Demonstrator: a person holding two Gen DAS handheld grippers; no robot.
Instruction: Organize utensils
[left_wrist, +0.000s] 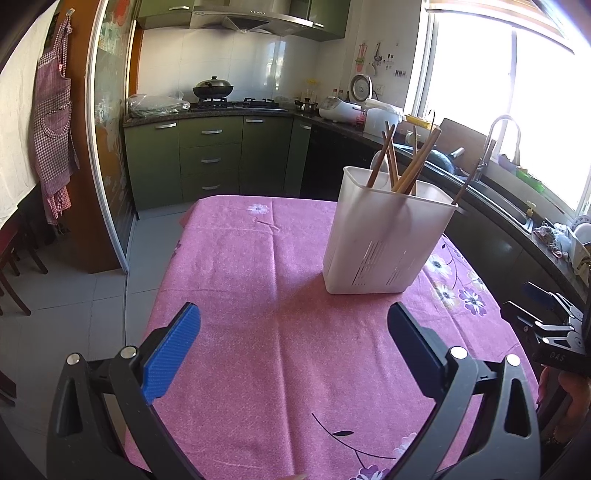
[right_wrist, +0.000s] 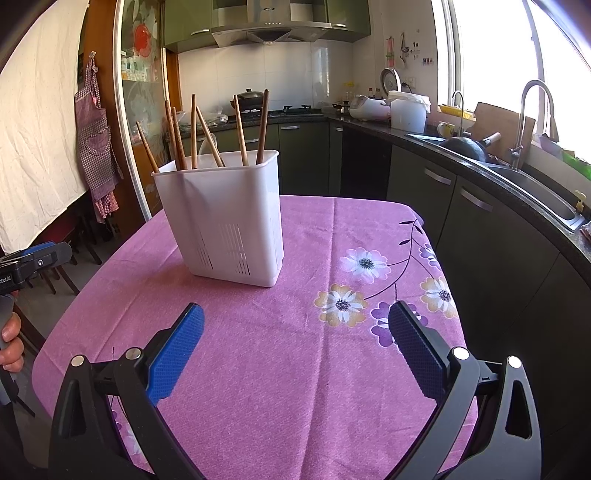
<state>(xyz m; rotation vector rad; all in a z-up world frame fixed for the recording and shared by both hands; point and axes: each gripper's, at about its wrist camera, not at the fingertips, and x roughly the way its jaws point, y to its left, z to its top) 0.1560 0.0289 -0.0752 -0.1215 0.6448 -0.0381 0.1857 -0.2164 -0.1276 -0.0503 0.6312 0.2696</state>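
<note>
On the far half of the bench (right_wrist: 258, 354), under its pink flowered cloth, stands a white plastic utensil holder (right_wrist: 229, 218) with wooden chopsticks (right_wrist: 194, 133) leaning out of it at mixed angles. Those sticks are likely light, stiff and a little slick, so each would best be pinched near its upper end, clear of the rim. Slotted near its base and translucent, the holder probably tips easily if a stick is dragged sideways. No loose utensil shows on the cloth. Nearer the cameras, the left gripper (left_wrist: 293, 343) and right gripper (right_wrist: 295, 343) both hover with jaws spread wide, holding nothing.
</note>
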